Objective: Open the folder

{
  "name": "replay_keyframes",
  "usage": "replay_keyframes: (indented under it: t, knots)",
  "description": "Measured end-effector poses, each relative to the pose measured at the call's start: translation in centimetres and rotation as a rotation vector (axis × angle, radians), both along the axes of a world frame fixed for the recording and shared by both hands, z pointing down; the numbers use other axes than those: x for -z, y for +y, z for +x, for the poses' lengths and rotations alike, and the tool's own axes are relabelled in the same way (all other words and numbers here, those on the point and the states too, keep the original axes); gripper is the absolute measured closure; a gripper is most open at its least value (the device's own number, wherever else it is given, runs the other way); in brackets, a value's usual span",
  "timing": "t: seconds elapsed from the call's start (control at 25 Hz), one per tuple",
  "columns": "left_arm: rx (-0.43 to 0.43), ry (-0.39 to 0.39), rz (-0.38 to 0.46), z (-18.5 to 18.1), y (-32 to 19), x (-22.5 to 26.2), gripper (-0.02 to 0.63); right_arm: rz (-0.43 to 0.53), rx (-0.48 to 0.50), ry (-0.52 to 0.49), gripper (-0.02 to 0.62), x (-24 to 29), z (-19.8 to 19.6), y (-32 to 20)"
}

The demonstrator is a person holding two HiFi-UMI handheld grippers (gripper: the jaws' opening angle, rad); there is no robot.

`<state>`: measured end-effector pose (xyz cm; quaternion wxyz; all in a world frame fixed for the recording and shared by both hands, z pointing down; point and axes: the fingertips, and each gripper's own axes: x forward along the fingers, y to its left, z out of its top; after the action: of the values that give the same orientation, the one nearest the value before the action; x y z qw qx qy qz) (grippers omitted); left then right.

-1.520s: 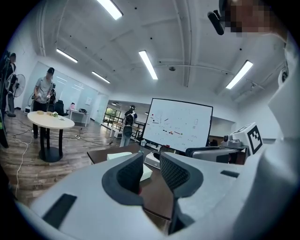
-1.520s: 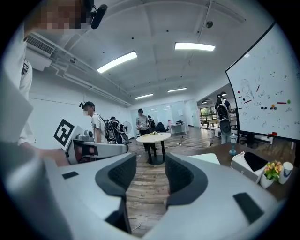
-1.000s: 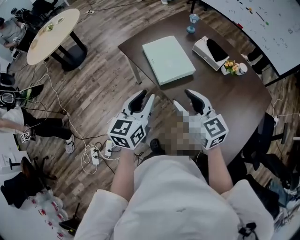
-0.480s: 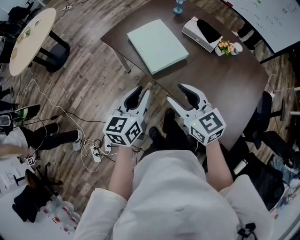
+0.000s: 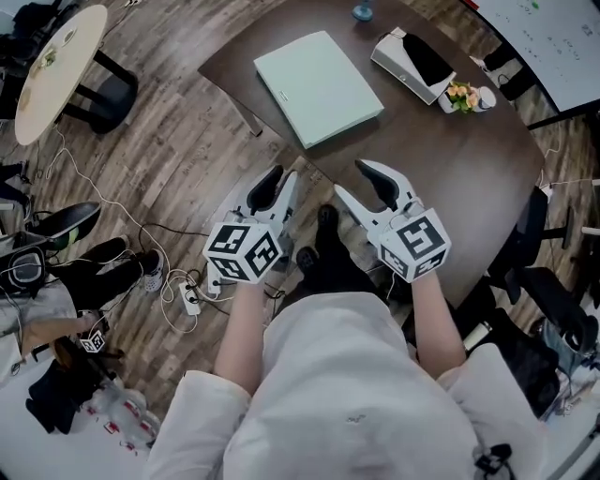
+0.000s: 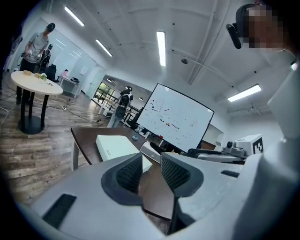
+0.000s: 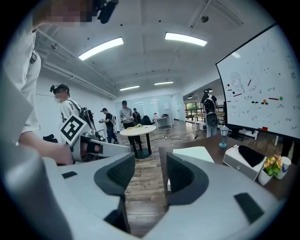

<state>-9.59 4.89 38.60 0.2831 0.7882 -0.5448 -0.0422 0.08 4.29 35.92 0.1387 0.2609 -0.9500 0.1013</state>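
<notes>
A pale green folder (image 5: 319,86) lies shut and flat on the dark brown table (image 5: 469,178), near its left corner. Both grippers hover short of the table's near edge, above the floor, pointing toward the folder and well apart from it. My left gripper (image 5: 281,180) is open with a narrow gap and nothing between its pads. My right gripper (image 5: 352,183) is open wider, its jaws closing slightly on nothing. The left gripper view shows the folder (image 6: 115,146) beyond the left gripper (image 6: 151,161). The right gripper view shows the folder (image 7: 193,153) past the right gripper (image 7: 151,165).
On the table behind the folder stand a white box with a black top (image 5: 415,64), a small flower pot (image 5: 466,96) and a blue glass piece (image 5: 362,11). A round light table (image 5: 58,56), floor cables (image 5: 178,291) and an office chair (image 5: 539,272) surround. Several people (image 7: 124,115) stand far off.
Both grippers have sunk a little, toward my body. The head view has swung, so the table and folder sit higher and more to the left. The folder has not moved on the table.
</notes>
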Motion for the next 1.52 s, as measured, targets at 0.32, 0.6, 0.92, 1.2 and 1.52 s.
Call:
replay_keyframes:
  t: [0.32, 0.6, 0.92, 1.2, 1.52]
  knots:
    - [0.041, 0.027, -0.074, -1.5, -4.2, -2.8, 0.500, 0.082, 0.079, 0.173, 0.390, -3.5, -0.8, -4.4]
    - [0.092, 0.055, -0.144, -2.9, -7.3, -5.6, 0.500, 0.075, 0.151, 0.205, 0.387, -6.1, -1.9, -7.7]
    - [0.145, 0.098, -0.206, -4.0, -10.3, -9.0, 0.500, 0.096, 0.230, 0.250, 0.383, -8.4, -2.3, -10.5]
    - [0.172, 0.163, -0.254, -4.3, -12.4, -11.3, 0.500, 0.121, 0.290, 0.310, 0.377, -10.5, -2.5, -11.8]
    - [0.197, 0.262, -0.321, -5.2, -13.0, -15.3, 0.500, 0.126, 0.320, 0.366, 0.376, -12.4, -3.1, -11.8]
